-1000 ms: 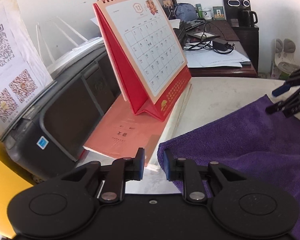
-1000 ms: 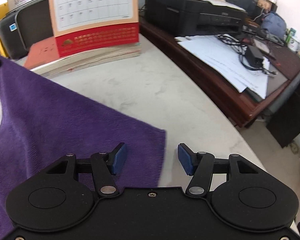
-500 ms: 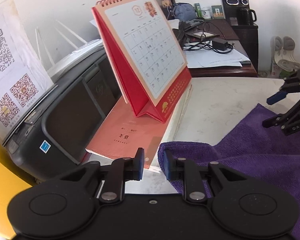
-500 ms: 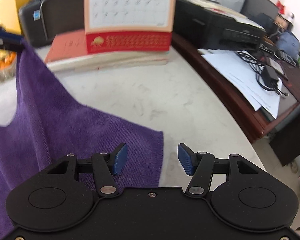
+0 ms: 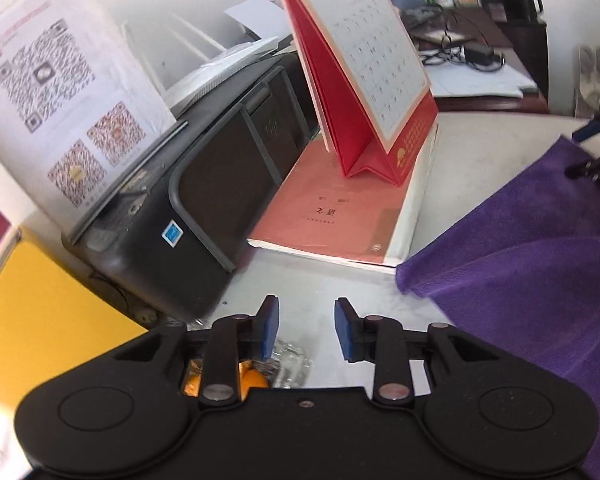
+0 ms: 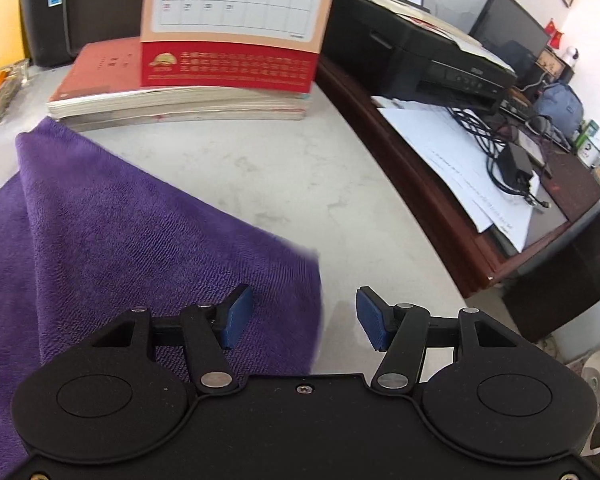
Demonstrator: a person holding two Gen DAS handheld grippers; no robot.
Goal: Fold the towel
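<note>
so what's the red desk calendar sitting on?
The desk calendar stands on a stack of books, directly on the top one's salmon-red cover. The stack rests on the pale tabletop. The cover under the calendar's base is hidden.

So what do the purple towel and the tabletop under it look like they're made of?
The purple towel looks like microfibre or soft terry: a fuzzy, matte pile with fine ribbed rows, draping in soft folds. The tabletop looks like pale marble or a stone-look laminate: smooth, light grey, with faint mottled veining. The pictures cannot settle which.
</note>
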